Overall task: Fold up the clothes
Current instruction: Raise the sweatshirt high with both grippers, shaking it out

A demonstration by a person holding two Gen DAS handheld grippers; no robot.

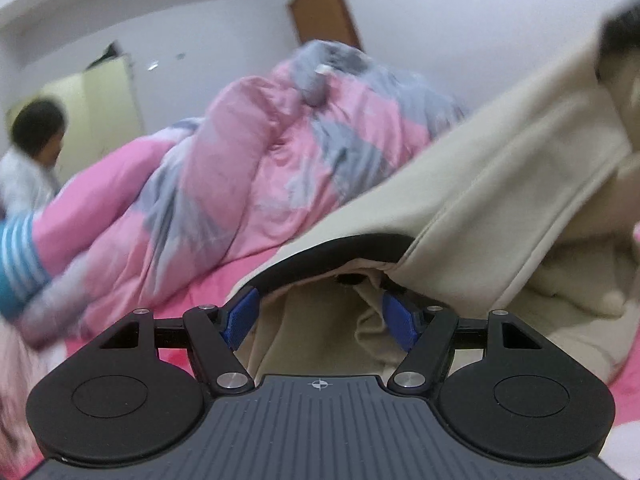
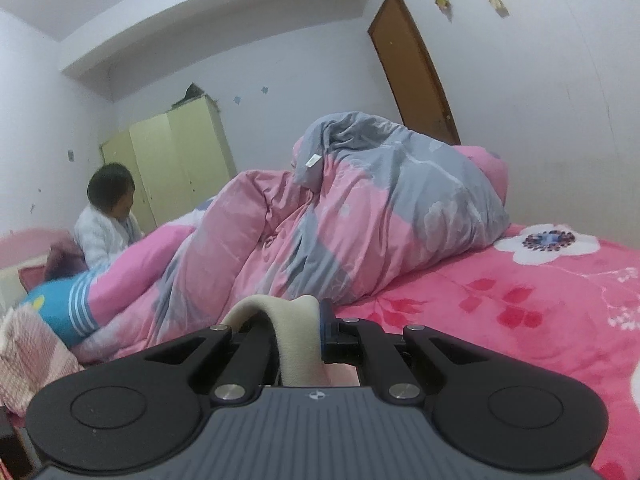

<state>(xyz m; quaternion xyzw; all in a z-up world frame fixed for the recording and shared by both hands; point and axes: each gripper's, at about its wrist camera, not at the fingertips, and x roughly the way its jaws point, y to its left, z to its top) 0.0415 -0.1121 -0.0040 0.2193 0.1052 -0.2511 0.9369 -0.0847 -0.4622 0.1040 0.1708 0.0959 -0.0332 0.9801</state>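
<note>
A cream garment [image 1: 500,184] fills the right half of the left wrist view, stretched up toward the top right, where a dark blurred shape [image 1: 622,28] meets it. Its hem drapes over my left gripper [image 1: 320,316]. The blue pads [image 1: 240,318] stand wide apart, and loose cloth hangs between them without being pinched. In the right wrist view my right gripper [image 2: 308,320] is shut on a folded band of the same cream garment [image 2: 296,340], which loops up over the fingers. The remainder of the garment is out of that view.
A pink floral bedspread [image 2: 520,312] covers the bed. A bulky pink and grey duvet [image 2: 340,220] is heaped across its middle. A person in white [image 2: 106,224] sits at the far left beside a blue striped pillow [image 2: 60,312]. Behind stand a pale wardrobe [image 2: 180,160] and a brown door [image 2: 412,72].
</note>
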